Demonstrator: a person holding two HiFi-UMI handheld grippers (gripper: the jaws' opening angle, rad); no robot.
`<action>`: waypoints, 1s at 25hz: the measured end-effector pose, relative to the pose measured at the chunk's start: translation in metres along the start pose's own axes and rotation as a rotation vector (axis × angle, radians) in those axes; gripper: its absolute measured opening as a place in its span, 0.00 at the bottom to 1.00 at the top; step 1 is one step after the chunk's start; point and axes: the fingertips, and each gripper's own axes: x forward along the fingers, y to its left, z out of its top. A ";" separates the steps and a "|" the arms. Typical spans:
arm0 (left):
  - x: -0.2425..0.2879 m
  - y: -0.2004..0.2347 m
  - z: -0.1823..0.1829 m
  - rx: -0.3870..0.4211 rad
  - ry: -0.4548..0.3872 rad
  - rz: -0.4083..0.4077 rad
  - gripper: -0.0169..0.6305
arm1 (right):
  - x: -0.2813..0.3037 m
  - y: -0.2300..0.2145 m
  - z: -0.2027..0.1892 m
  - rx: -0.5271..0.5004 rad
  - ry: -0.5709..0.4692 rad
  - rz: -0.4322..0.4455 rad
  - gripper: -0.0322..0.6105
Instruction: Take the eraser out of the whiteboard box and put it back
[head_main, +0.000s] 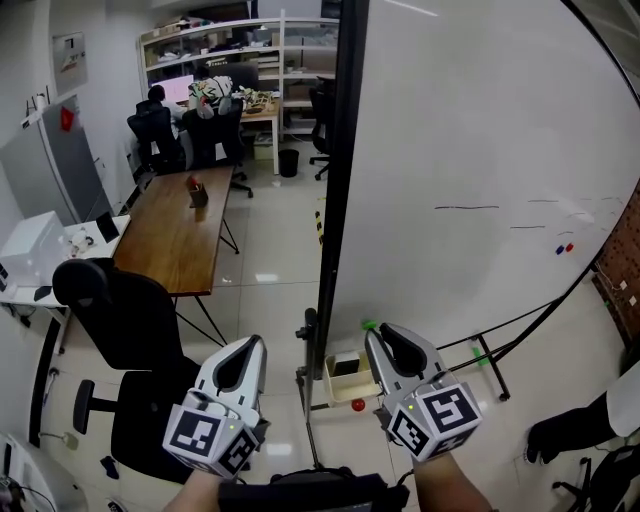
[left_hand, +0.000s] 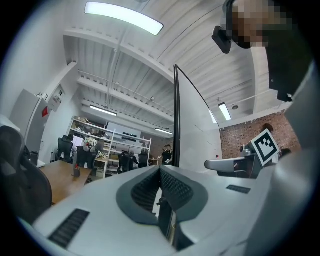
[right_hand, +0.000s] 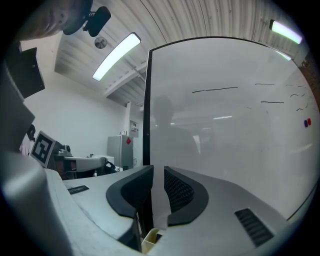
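Left gripper (head_main: 250, 350), at seven o'clock in the head view, has its jaws together on nothing; right gripper (head_main: 380, 342), at five o'clock, holds its jaws a crack apart, empty; just at its nine o'clock sits the cream whiteboard box (head_main: 345, 390), with a dark shape, seemingly the eraser (head_main: 346, 367), inside; beyond, at one o'clock, stands the whiteboard (head_main: 480, 150).

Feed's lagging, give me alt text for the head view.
The right gripper hovers just beside a cream box low at the whiteboard edge, with the left gripper alongside, away from it. A wooden table and office chairs fill the left.
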 end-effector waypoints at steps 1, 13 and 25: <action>0.002 0.002 -0.002 -0.002 0.004 0.005 0.05 | 0.003 0.000 -0.002 -0.005 0.009 -0.001 0.22; 0.026 0.031 -0.064 -0.026 0.122 0.044 0.06 | 0.037 -0.010 -0.125 0.008 0.295 -0.051 0.34; 0.033 0.048 -0.157 -0.079 0.294 0.044 0.06 | 0.055 -0.022 -0.218 0.051 0.509 -0.113 0.48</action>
